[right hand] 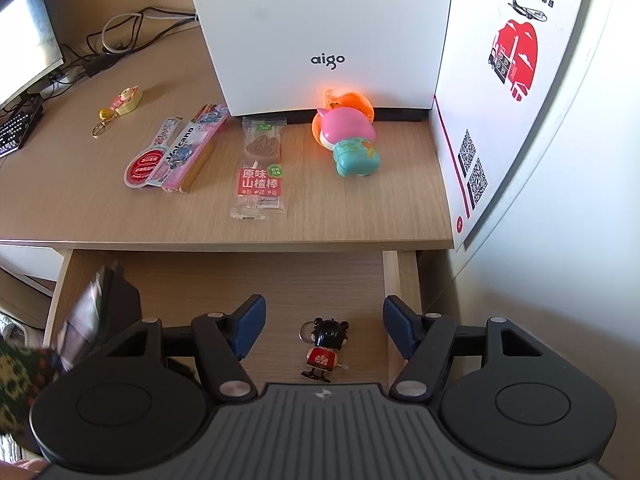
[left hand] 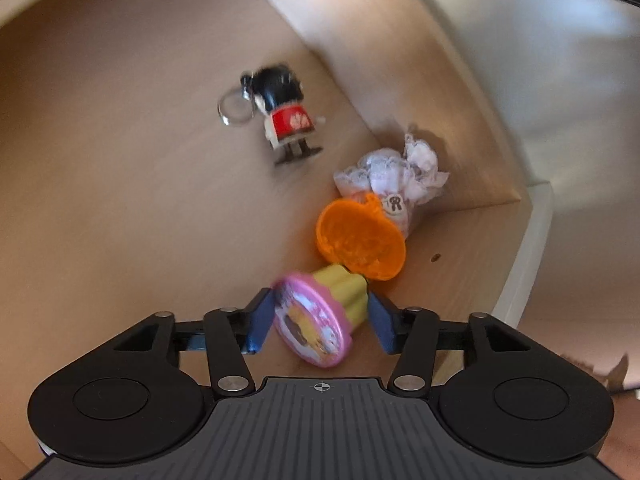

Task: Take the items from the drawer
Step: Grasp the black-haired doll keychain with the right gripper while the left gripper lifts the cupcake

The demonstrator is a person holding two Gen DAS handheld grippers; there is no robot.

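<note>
- Two tools are seen, one per wrist view, each with blue pads on black fingers.
- Left tool (left hand: 320,322): its jaws are spread wide around a pink-lidded yellow toy (left hand: 320,314), which lies tilted on the drawer (left hand: 140,180) floor between the pads; whether the pads touch it cannot be told.
- Just beyond that toy an orange shell (left hand: 360,236) is seen, touching it, and behind the shell a bundle of white lace (left hand: 390,176) is tucked into the drawer corner.
- Farther off, well apart, a blurred figure keychain (left hand: 284,116) in red stands on the drawer floor.
- Right tool (right hand: 324,330): its jaws are held wide and empty above the open drawer, with the same figure keychain (right hand: 322,350) framed between the pads below.
- Beyond the drawer, on the tabletop (right hand: 80,200), a snack packet (right hand: 260,172), a pink package (right hand: 180,152), a small yellow charm (right hand: 124,104) and a pink and teal toy (right hand: 348,140) are laid out before a white box (right hand: 320,32).
</note>
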